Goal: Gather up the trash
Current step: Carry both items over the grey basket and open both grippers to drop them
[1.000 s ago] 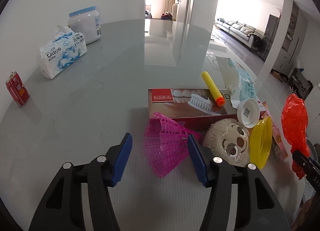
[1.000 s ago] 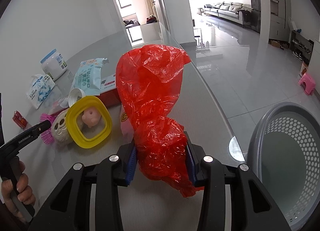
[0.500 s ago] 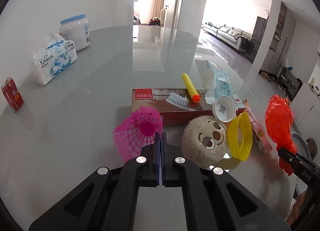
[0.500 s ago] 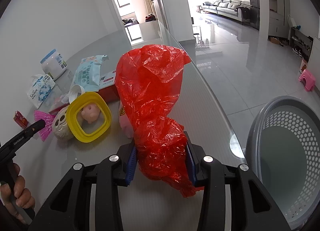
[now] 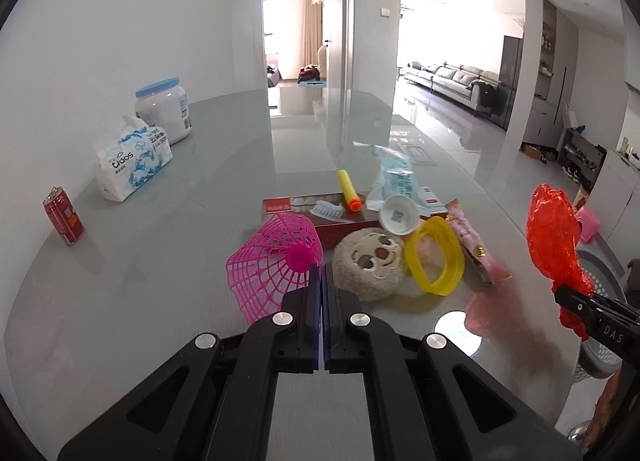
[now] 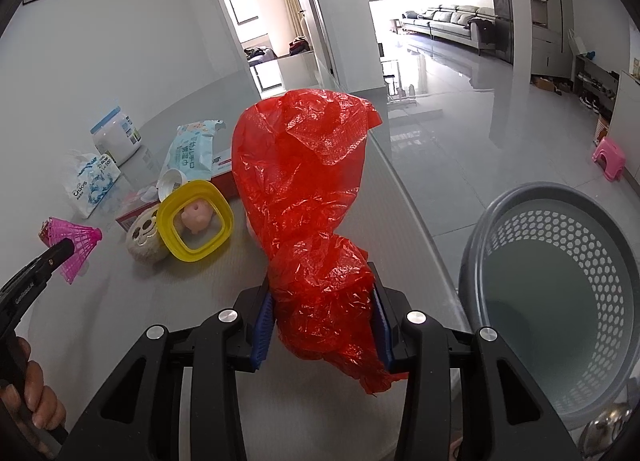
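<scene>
Glass table (image 5: pixel 160 301): left tool (image 5: pixel 322 273) apparently pinches shuttlecock (image 5: pixel 276 261).

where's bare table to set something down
Free: the wide stretch between the red can, the tissue pack and the pink shuttlecock. Crowded: around the plush toy, yellow ring and box.

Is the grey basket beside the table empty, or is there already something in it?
It looks empty: the right wrist view looks down into the grey basket and shows only its bare bottom and perforated wall. The part nearest the camera is cut off.
</scene>
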Action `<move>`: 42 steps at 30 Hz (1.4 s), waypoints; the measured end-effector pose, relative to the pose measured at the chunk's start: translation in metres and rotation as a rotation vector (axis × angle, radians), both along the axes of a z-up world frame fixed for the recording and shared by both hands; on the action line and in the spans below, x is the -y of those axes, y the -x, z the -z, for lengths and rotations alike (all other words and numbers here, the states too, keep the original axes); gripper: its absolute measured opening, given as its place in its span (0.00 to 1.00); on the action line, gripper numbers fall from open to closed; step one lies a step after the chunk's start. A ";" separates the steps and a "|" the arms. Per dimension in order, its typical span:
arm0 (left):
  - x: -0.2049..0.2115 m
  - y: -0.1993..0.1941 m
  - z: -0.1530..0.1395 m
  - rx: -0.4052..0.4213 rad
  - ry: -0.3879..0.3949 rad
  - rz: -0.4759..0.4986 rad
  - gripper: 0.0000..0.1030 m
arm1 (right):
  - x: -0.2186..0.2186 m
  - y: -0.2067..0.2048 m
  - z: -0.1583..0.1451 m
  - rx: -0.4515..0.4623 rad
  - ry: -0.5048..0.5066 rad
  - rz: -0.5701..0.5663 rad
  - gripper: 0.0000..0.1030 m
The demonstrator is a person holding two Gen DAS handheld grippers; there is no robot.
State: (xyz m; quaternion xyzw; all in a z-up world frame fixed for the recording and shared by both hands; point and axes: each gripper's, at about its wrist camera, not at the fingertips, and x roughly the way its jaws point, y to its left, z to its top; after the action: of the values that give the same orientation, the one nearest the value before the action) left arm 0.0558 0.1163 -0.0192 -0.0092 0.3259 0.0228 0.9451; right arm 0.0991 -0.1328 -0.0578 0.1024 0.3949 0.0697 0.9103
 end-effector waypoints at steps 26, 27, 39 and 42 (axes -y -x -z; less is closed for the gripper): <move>0.289 -0.002 0.029 -0.076 -0.006 0.541 0.02 | 0.210 0.099 0.037 -0.053 -0.066 0.371 0.39; 0.297 -0.005 0.033 -0.084 -0.011 0.546 0.02 | 0.213 0.098 0.039 -0.056 -0.069 0.369 0.39; 0.338 -0.031 0.060 -0.151 -0.018 0.575 0.05 | 0.231 0.079 0.052 -0.077 -0.100 0.364 0.39; 0.342 -0.031 0.061 -0.157 -0.023 0.576 0.05 | 0.232 0.080 0.055 -0.076 -0.102 0.365 0.41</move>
State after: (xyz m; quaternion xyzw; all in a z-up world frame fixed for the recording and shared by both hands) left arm 0.0865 -0.2255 -0.0806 0.0963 0.3868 -0.2420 0.8846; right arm 0.0192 -0.3643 -0.1131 0.2208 0.4000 -0.0807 0.8858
